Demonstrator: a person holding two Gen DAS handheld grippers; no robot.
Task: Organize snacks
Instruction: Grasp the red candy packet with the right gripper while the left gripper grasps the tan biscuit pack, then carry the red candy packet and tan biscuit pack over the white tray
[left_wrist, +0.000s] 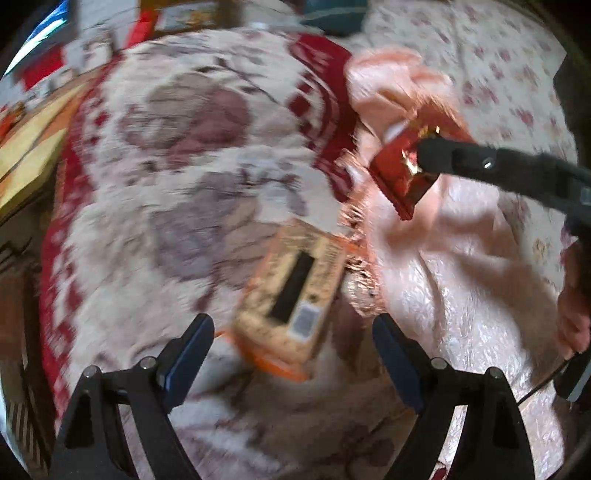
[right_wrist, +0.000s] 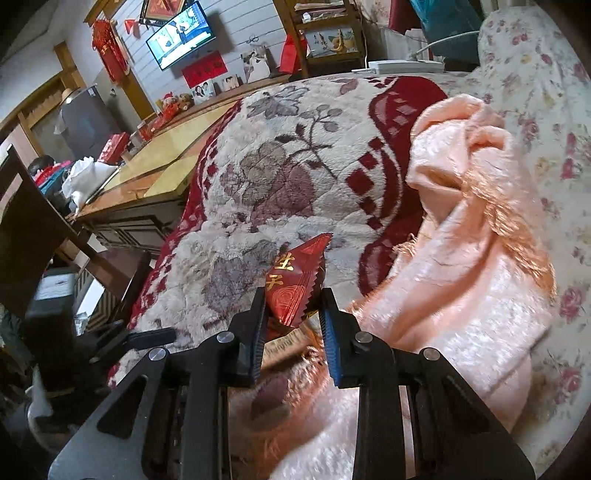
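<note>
A red snack packet with gold lettering (right_wrist: 295, 284) hangs above the blanket, pinched between the pads of my right gripper (right_wrist: 293, 306), which is shut on it. The left wrist view shows the same red packet (left_wrist: 399, 173) at the tip of the right gripper (left_wrist: 424, 155). A beige and orange snack box (left_wrist: 291, 291) lies on the flowered blanket, blurred by motion. My left gripper (left_wrist: 293, 339) hovers just above the box's near end, its jaws wide open and holding nothing. A corner of that box (right_wrist: 288, 341) peeks out below the held packet.
A pink fringed cloth (right_wrist: 472, 229) is bunched up to the right of the snacks on the white and red flowered blanket (right_wrist: 288, 166). A rose-print sheet (right_wrist: 554, 147) covers the far right. A wooden cabinet top (right_wrist: 162, 162) runs along the left.
</note>
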